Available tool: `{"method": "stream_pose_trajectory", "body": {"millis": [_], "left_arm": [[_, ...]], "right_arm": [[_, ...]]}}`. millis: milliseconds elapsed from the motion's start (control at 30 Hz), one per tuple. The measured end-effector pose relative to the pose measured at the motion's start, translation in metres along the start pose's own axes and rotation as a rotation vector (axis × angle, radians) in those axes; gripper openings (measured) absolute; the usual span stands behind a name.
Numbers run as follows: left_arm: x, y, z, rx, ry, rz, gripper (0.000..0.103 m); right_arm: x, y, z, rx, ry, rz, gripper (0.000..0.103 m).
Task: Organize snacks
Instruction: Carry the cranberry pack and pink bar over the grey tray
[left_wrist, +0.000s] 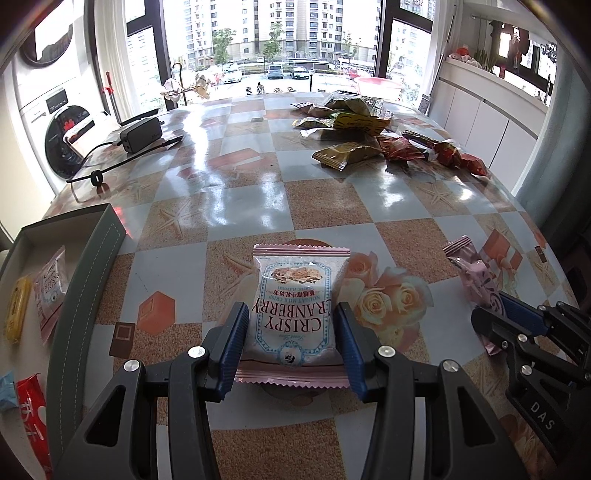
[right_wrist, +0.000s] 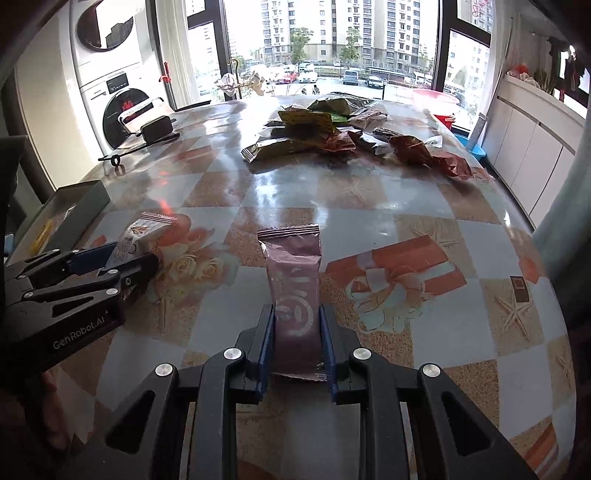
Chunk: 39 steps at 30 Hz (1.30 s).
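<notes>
Both packets' near ends hide between the left gripper (left_wrist: 291, 338) and right gripper (right_wrist: 297, 347).

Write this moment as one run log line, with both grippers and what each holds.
left gripper: shut on cranberry crisp packet | right gripper: shut on pink snack bar | both packets on table | box: at left

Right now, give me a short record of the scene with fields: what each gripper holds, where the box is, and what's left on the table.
left gripper: fingers closed on the cranberry crisp packet
right gripper: fingers shut on the pink snack bar
box: at the table's left edge, some snacks already inside
remaining: snack pile at the far side of the table
</notes>
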<state>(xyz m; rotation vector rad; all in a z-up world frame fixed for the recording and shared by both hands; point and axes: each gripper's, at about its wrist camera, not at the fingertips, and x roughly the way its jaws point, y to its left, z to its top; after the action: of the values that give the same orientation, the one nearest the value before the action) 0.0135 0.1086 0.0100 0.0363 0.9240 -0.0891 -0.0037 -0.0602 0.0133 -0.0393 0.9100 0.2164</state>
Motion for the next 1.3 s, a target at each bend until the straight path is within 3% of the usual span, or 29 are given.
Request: {"method": "stream_pose_trajectory", "body": {"millis": [467, 767, 900, 1300], "left_arm": [[-0.021, 0.014, -0.013, -0.004, 0.019, 0.039, 0.046], [-0.085, 0.074, -0.035, -0.178, -0.039, -0.058, 0.044], [-0.108, 0.103, -0.039, -0.241, -0.064, -0.055, 0.044], [-0.122, 0.173, -0.051, -0.347, 0.000, 0.179, 0.044]], "right_arm": [[-0.017, 0.018, -0.005, 0.006, -0.012, 0.088, 0.025], [-0.026, 0.053, 0.002, -0.018, -0.015, 0.183, 0.025], [-0.030, 0.075, 0.005, -0.048, -0.020, 0.226, 0.025], [-0.038, 0.181, 0.021, -0.259, -0.034, 0.345, 0.025]]}}
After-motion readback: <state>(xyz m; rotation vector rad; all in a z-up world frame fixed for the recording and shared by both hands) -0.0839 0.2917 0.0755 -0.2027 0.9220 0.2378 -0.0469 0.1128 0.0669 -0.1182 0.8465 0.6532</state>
